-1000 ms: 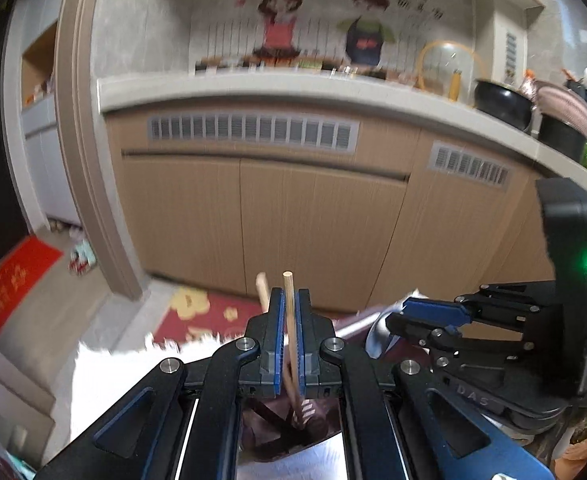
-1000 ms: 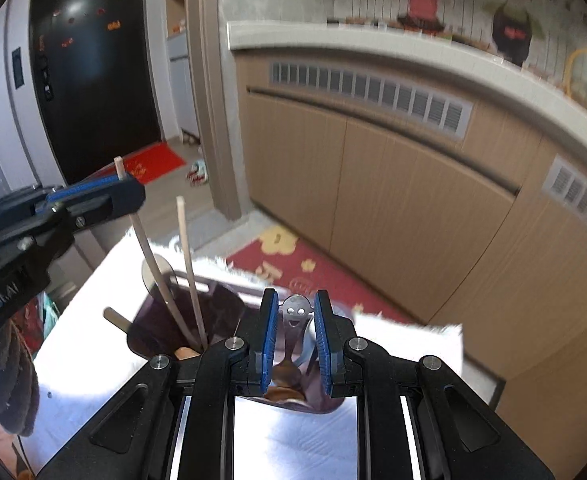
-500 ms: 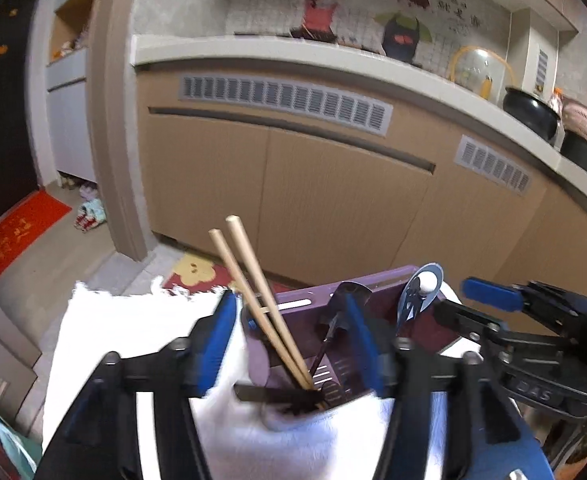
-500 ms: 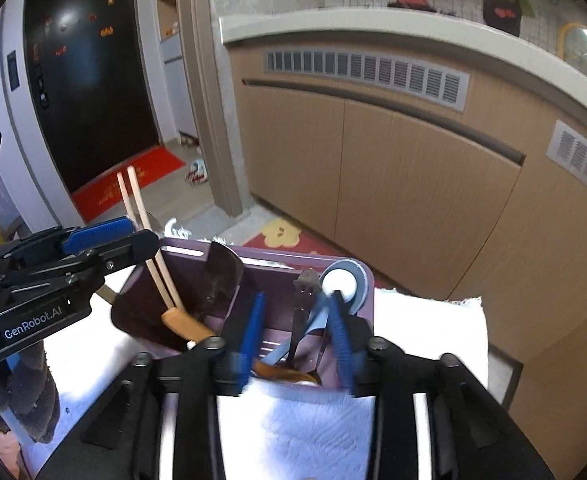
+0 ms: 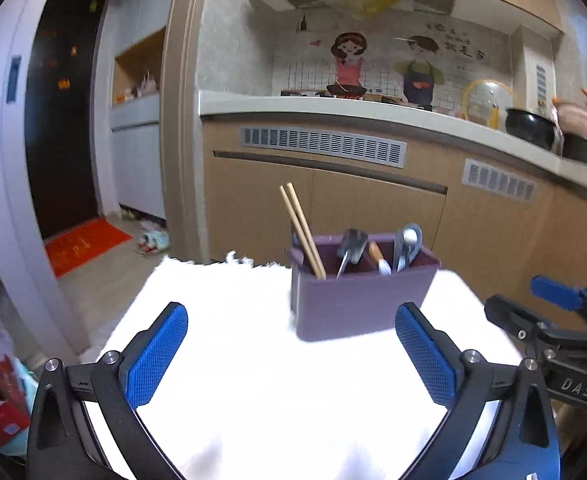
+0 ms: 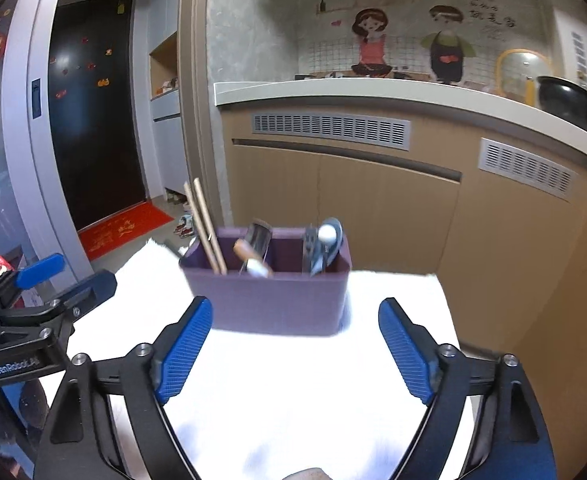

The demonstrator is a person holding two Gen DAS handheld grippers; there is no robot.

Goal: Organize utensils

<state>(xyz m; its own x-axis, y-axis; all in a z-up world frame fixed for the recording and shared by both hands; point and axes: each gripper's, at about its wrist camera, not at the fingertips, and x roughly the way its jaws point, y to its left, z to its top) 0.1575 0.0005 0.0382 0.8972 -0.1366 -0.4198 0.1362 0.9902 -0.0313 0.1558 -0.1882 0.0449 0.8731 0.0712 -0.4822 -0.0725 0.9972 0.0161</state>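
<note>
Through the left wrist camera, our left claw (image 5: 291, 354) is spread wide and empty. The purple holder (image 5: 360, 291) stands straight ahead on the white towel (image 5: 229, 320), chopsticks (image 5: 302, 231) leaning up-left in its left compartment, utensils upright in the others.

Through the right wrist camera, our right claw (image 6: 295, 350) is also spread and empty, looking somewhat nearer the holder (image 6: 277, 296); chopsticks (image 6: 206, 227) tilt left. Sorting looks finished.
</note>
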